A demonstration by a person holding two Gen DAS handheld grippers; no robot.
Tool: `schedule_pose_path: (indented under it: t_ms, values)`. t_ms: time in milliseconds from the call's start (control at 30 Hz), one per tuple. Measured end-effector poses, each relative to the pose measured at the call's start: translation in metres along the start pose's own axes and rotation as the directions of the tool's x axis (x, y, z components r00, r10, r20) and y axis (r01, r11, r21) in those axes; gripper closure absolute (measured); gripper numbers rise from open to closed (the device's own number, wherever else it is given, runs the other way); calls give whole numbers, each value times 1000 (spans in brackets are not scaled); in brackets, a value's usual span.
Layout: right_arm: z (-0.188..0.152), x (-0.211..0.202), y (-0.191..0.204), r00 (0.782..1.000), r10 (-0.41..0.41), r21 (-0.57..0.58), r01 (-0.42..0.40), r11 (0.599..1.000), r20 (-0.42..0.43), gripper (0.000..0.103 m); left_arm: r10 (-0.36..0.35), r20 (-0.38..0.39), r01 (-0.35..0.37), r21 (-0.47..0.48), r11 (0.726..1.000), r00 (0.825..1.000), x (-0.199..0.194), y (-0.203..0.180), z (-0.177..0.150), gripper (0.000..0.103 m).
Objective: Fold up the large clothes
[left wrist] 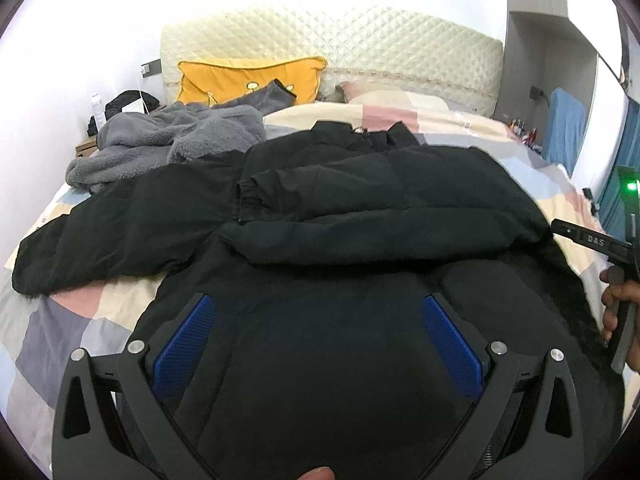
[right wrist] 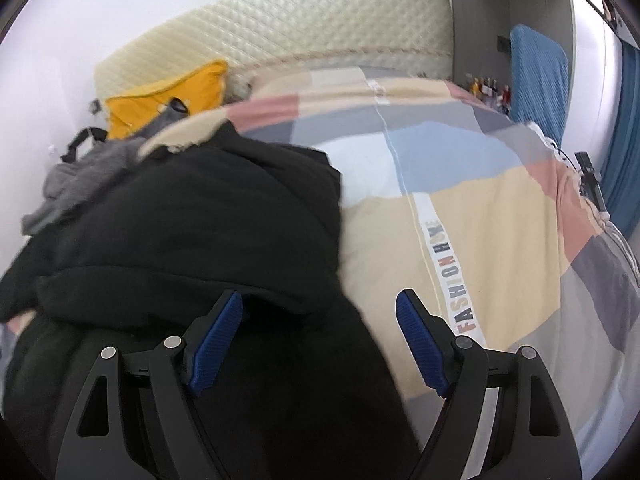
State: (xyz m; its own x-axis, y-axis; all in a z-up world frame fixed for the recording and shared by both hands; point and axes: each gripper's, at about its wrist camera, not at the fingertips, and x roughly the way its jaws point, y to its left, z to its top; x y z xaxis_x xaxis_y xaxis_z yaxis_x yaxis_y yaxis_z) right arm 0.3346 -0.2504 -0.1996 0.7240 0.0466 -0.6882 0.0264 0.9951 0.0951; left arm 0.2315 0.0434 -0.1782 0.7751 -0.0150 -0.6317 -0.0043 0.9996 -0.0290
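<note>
A large black padded jacket point(left wrist: 340, 216) lies spread on the bed, collar toward the headboard. Its right sleeve is folded across the chest; its left sleeve point(left wrist: 104, 232) stretches out to the left. My left gripper point(left wrist: 318, 308) is open, with blue pads point(left wrist: 184, 344) wide apart above the jacket's lower body. In the right wrist view the jacket point(right wrist: 200, 220) fills the left half. My right gripper point(right wrist: 320, 312) is open over the jacket's right edge, holding nothing. The right gripper also shows in the left wrist view point(left wrist: 592, 240) at the jacket's right side.
The bed has a patchwork quilt point(right wrist: 460, 208) in beige, pink, blue and grey. A grey fleece garment point(left wrist: 160, 140) lies at the back left, with a yellow pillow point(left wrist: 248, 80) against the quilted headboard point(left wrist: 340, 40). A blue chair point(right wrist: 536, 76) stands right of the bed.
</note>
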Motion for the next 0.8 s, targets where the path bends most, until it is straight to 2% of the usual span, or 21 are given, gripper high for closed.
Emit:
schedule_pose_path:
  t_ms: [200,400,500,633,800]
  values:
    - [-1,-62,30,994,61,-31,-58,998,92,24,-18,36,18,0,1000,999,-21,-5,0,0]
    - [-22,-107,54,980,130,-51,-123,991,152,24,-22,74,21,6,1000,997,-43,-6,-6,0]
    - [-28,-127,67,978,118,-113,-100,989,174,24,-32,86,31,6,999,996,-51,-7,-11,0]
    - [-38,-156,69,967,129,-134,-102,986,219,23,-33,91,30,33,999,995,-53,-9,-20,0]
    - [-59,-179,71,965,126,-171,-87,981,230,21,-50,82,47,40,998,995,-50,-15,-24,0]
